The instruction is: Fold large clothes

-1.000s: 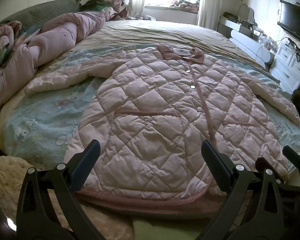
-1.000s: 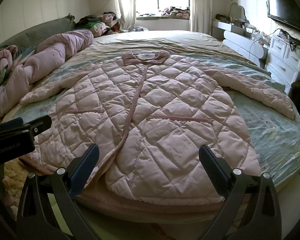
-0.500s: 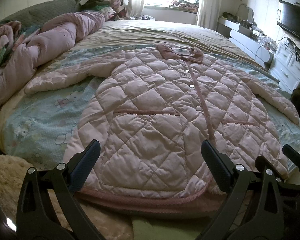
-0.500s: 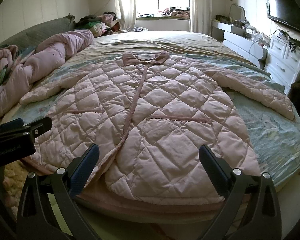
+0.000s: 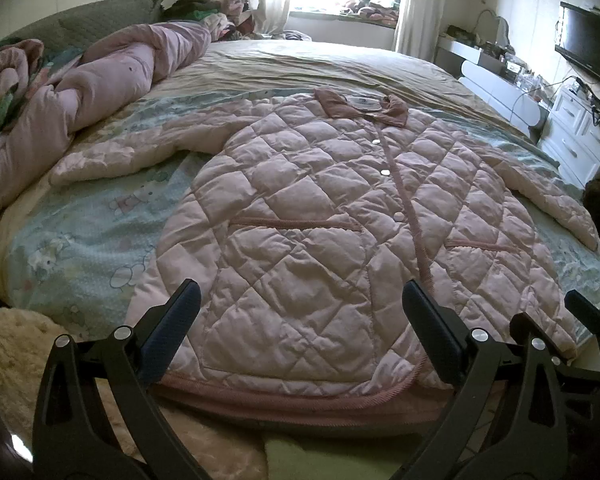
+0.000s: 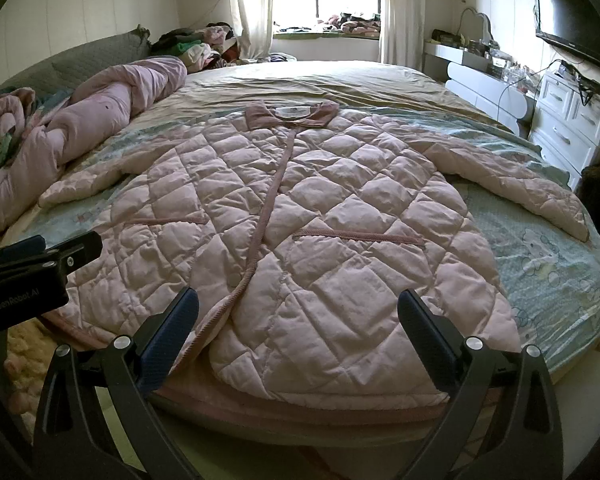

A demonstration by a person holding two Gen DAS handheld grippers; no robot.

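Almost nothing is changed from a moment ago: the pink quilted coat [image 5: 340,240] is still laid flat on the bed [image 5: 80,248], sleeves out. The left gripper [image 5: 300,332] and right gripper [image 6: 298,330] are still held spread wide near the hem, with nothing pinched, so no fold seems to be started yet.

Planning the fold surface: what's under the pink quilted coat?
The pink quilted coat lies on a light-blue cartoon-print sheet, visible around both sleeves. Whatever lies directly beneath the coat's body is covered.

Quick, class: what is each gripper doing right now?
Left gripper: open, holding nothing, above the coat hem.
Right gripper: open, holding nothing.
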